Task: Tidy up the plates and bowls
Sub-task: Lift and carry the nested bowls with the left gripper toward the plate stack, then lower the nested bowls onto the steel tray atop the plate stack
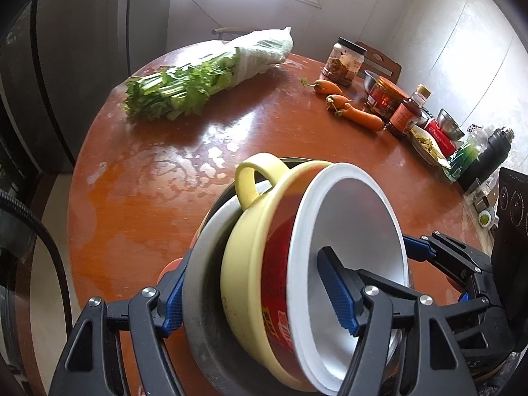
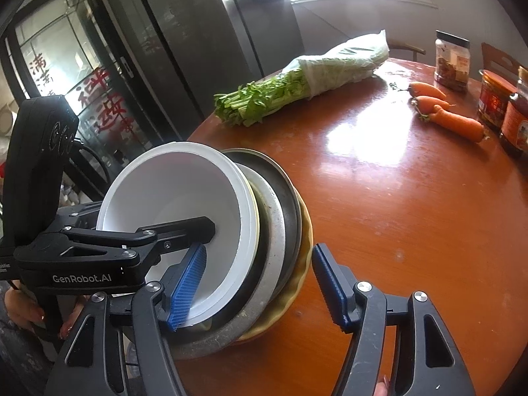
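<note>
A nested stack is held tilted above the round wooden table (image 1: 138, 198): a white-rimmed red paper bowl (image 1: 349, 231) inside a yellow handled bowl (image 1: 244, 254) inside a grey metal plate (image 1: 198, 283). My left gripper (image 1: 260, 300) is shut on the stack, one finger inside the white bowl, one outside the grey plate. In the right wrist view the same stack (image 2: 211, 231) includes a yellow fluted dish (image 2: 297, 280) at the back. My right gripper (image 2: 257, 283) straddles the stack's edge, one finger inside the white bowl, the other apart from the fluted dish.
A bagged bunch of celery (image 1: 198, 79) lies at the table's far left. Carrots (image 1: 359, 112), jars (image 1: 343, 62), sauce bottles (image 1: 406, 112), metal bowls (image 1: 448, 125) and a black flask (image 1: 488, 155) line the right side. A dark fridge (image 2: 198, 33) stands behind.
</note>
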Tool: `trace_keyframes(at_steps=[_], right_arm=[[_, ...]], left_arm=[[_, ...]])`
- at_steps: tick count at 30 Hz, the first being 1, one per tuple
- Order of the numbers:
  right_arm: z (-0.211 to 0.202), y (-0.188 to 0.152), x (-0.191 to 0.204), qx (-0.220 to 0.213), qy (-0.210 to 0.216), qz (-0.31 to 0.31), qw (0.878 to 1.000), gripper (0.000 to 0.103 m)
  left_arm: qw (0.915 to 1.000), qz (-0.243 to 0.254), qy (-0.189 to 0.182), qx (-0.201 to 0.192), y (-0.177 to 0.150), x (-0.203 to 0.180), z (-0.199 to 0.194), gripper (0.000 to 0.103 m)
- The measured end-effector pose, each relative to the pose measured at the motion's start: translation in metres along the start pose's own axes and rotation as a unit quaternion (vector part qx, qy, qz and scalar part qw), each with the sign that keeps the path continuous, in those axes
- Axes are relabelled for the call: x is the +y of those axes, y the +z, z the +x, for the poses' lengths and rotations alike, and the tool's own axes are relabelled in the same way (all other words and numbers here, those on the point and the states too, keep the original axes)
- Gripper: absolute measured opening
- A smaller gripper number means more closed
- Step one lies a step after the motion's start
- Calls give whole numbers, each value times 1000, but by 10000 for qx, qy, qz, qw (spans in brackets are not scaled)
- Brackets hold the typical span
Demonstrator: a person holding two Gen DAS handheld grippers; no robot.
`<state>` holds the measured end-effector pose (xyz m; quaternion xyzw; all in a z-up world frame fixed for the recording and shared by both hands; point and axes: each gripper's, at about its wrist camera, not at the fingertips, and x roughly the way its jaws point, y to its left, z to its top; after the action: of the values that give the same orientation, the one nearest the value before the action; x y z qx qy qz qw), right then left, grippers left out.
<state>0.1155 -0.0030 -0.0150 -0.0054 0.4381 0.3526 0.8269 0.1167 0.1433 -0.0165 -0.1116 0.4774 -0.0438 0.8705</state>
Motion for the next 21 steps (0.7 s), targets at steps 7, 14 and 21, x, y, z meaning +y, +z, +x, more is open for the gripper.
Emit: trace_keyframes(at_steps=[7, 14, 21], right_arm=[[-19, -8, -27, -71, -160, 162, 9997, 67], [-41, -19, -57, -171, -317, 315, 9989, 66], [-59, -27, -78, -263, -469, 410, 9977, 65]], left_arm=[[9998, 181, -81, 36, 2, -35, 12, 71], [9991, 397, -106, 75, 5, -72, 24, 71], [9983, 567, -137, 88, 9, -101, 33, 71]])
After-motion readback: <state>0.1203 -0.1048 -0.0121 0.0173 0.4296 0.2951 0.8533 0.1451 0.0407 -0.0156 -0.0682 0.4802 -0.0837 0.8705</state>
